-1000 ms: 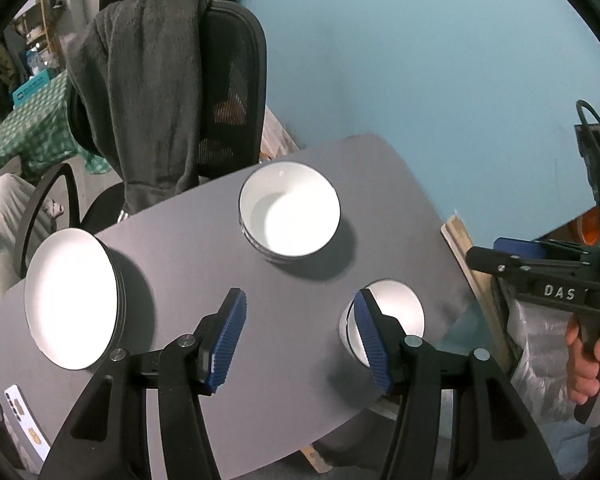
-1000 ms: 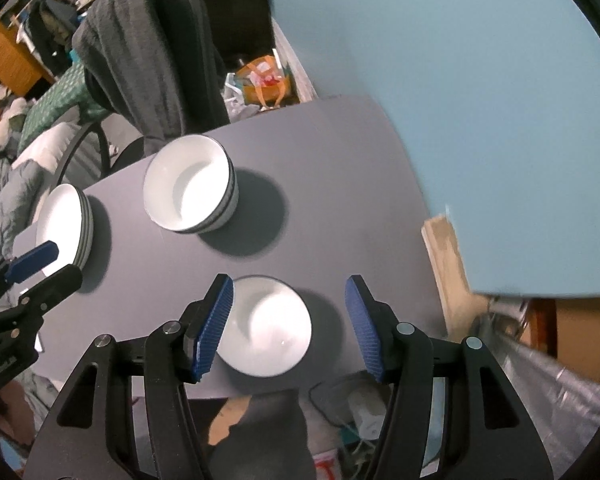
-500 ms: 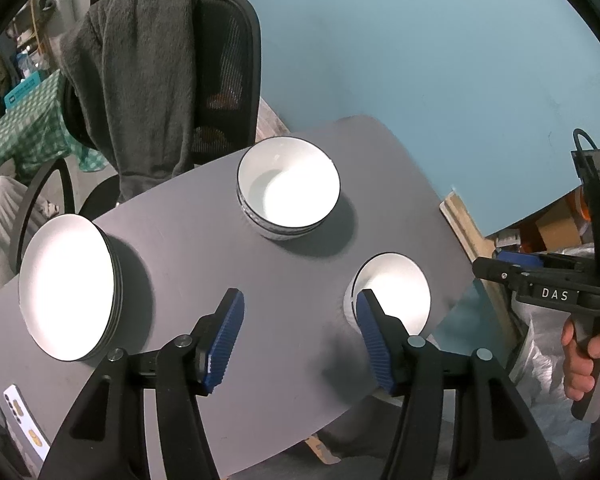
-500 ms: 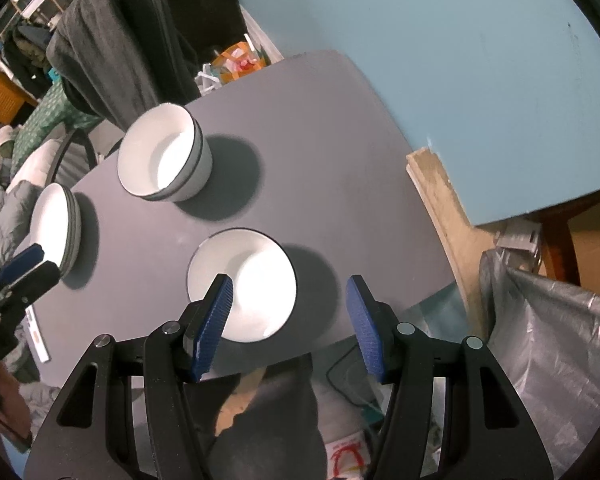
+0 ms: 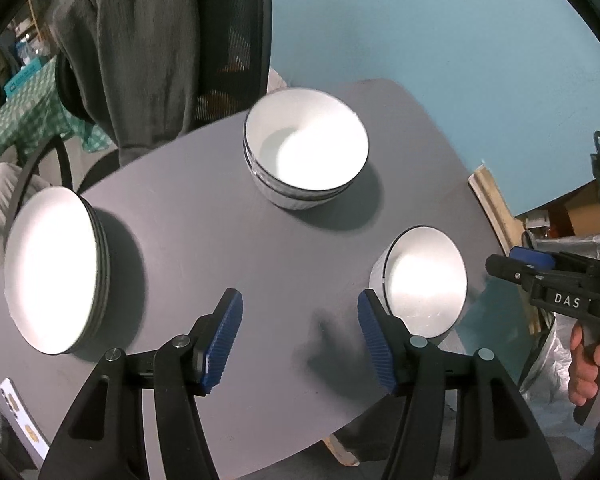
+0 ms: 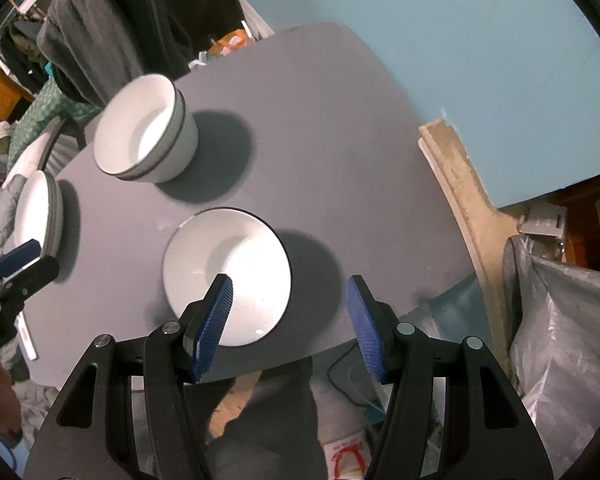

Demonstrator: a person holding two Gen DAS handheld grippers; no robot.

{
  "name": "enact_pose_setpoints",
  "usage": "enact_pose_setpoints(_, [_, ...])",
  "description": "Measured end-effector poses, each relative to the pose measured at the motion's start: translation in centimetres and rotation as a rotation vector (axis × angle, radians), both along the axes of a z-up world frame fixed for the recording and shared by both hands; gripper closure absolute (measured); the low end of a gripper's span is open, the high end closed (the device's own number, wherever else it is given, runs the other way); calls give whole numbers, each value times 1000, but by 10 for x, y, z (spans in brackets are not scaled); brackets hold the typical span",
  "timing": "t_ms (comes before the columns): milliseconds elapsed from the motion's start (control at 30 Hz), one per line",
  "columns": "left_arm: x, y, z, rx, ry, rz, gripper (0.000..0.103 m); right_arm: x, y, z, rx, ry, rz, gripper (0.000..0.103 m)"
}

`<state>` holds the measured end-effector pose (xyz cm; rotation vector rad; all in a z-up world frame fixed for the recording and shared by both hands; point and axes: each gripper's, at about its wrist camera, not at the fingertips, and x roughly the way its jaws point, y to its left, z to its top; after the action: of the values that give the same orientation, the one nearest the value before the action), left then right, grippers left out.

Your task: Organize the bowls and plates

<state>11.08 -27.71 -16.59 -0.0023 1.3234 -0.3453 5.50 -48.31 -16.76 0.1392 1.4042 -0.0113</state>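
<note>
while the stack of plates [image 5: 56, 268] at the table's [image 5: 228, 216] left edge and the nested bowls [image 5: 306, 154] near its far edge look sorted, we judge one single bowl [image 6: 226, 276] by the near right edge still loose. our right gripper [image 6: 288, 320] hangs wide and empty, its left pad over the bowl's near rim. our left gripper [image 5: 300, 338], also wide, holds nothing, the bowl just to its right.

Left tool [image 5: 300, 342] angled steeply down, blue pads [image 5: 225, 340] apart, nothing between. Right tool [image 6: 290, 326] likewise pointed down, pads [image 6: 216, 322] parted, gripping nothing. Right hand [image 5: 590, 364] wrapped round its tool's handle, seen at the left view's right edge.
</note>
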Motion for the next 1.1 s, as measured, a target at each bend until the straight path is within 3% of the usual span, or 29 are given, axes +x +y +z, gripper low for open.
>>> enact_pose_setpoints(400, [4, -29, -35, -5, 60, -44, 42, 0, -6, -30, -35, 3, 21, 45])
enact_pose_setpoints(1100, [13, -73, -81, -10, 170, -5, 42, 9, -15, -66, 53, 32, 32, 45])
